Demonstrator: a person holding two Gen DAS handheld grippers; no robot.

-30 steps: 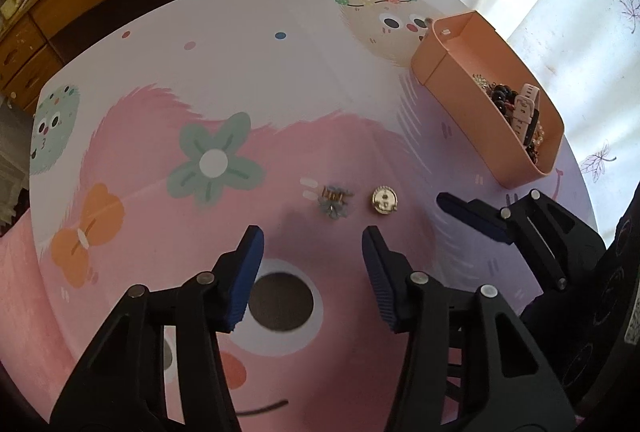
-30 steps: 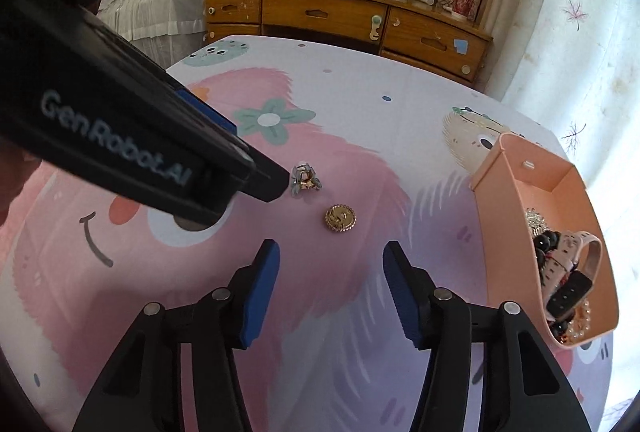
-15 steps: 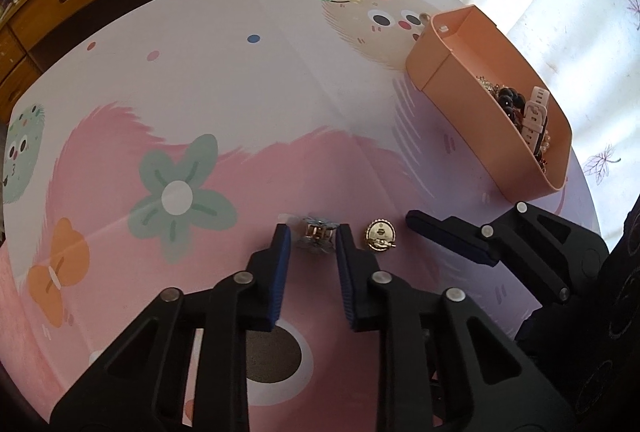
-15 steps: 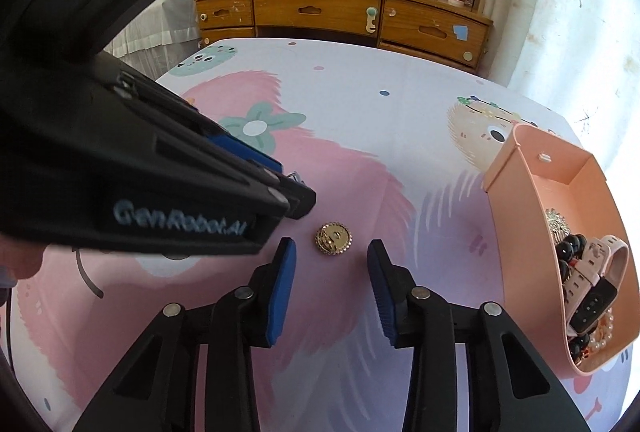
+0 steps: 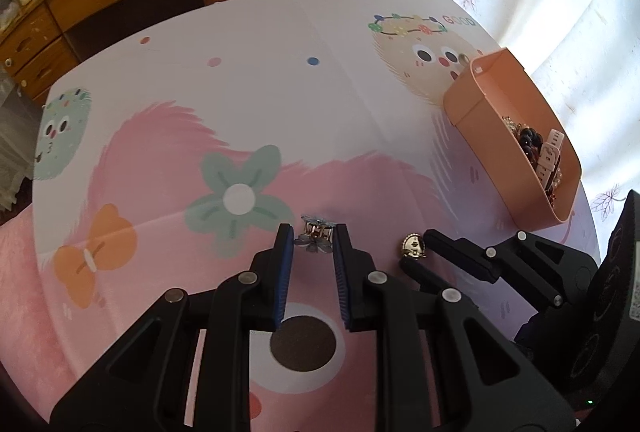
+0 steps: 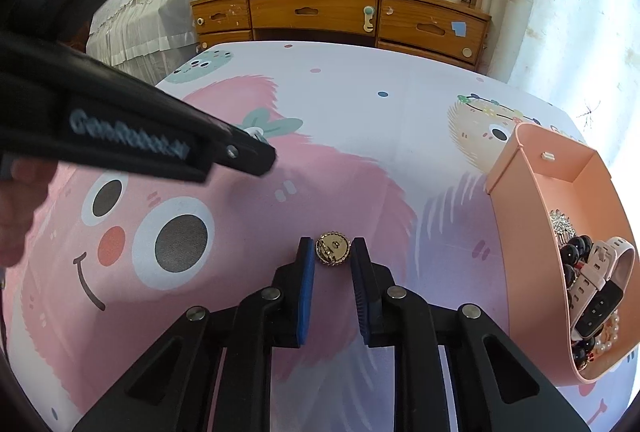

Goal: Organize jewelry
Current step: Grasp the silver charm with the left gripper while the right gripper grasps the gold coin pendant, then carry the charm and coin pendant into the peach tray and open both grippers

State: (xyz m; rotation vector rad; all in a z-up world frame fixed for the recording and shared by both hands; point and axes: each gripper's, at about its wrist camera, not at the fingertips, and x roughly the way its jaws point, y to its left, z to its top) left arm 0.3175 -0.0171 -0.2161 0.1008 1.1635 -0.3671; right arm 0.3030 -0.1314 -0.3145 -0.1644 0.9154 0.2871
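Observation:
A small silver flower brooch (image 5: 316, 237) lies on the pink cartoon tablecloth, and my left gripper (image 5: 313, 239) is shut on it, a blue pad on each side. A round gold brooch (image 6: 333, 253) lies to its right, and my right gripper (image 6: 332, 252) is shut on it; it also shows in the left wrist view (image 5: 413, 245) between the right gripper's black fingers. A peach plastic tray (image 6: 520, 200) holding watches and bead bracelets stands at the right; it also shows in the left wrist view (image 5: 472, 100).
The table's far edge borders a wooden dresser (image 6: 340, 16) with drawers. White curtains (image 5: 560, 12) hang to the right. The left gripper's black body (image 6: 132, 136) crosses the left of the right wrist view.
Both grippers moved forward and down over the brooches and closed from wide open to shut on them.

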